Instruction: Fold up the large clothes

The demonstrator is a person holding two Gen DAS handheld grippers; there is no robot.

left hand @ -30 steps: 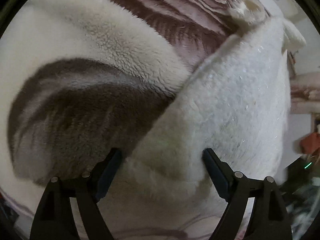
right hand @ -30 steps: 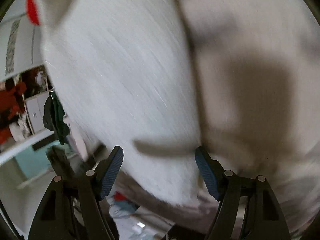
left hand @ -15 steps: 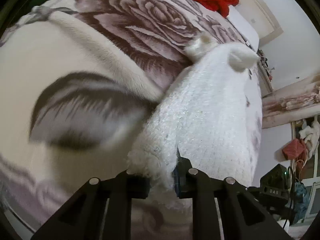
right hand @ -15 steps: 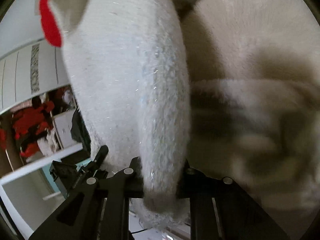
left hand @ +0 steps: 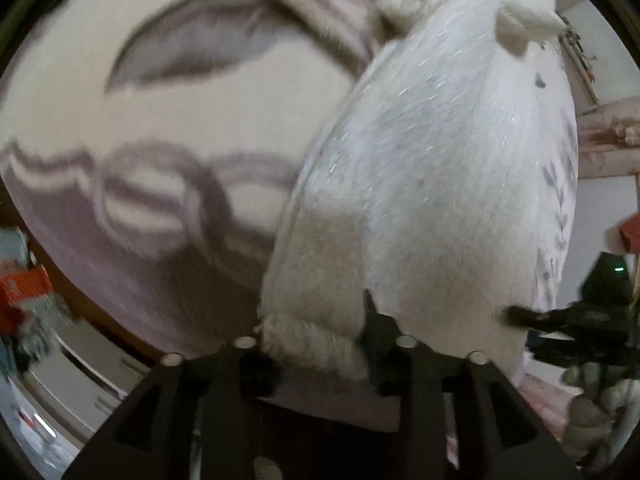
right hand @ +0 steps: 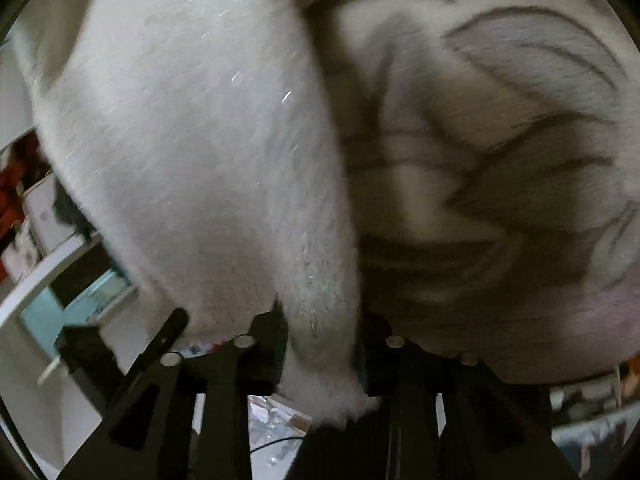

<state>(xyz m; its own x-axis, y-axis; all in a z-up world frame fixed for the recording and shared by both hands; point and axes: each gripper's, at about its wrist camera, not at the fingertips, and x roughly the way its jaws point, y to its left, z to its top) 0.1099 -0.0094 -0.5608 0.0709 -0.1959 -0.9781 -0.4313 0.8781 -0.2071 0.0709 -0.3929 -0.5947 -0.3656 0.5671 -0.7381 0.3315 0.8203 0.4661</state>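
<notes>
A fluffy white garment (left hand: 440, 160) lies along a bed covered by a cream and mauve flower-print blanket (left hand: 180, 128). My left gripper (left hand: 320, 344) is shut on the garment's near hem, which bunches between the jaws. In the right wrist view my right gripper (right hand: 320, 344) is shut on another part of the same white garment (right hand: 192, 140), whose hem hangs out below the jaws. The blanket (right hand: 500, 160) fills the right of that view. Two fuzzy cream ends (left hand: 520, 28) of the garment lie at its far end.
The bed's near edge (left hand: 120, 344) runs below the left gripper, with a red box (left hand: 24, 284) on the left. Dark equipment (left hand: 580, 320) stands on the right. White shelves (right hand: 44, 216) with red items and a dark object (right hand: 92, 352) are left of the right gripper.
Both grippers went from open around the white garment's hem to shut on it. They then drew back toward the bed's near edge, pulling the hem with them.
</notes>
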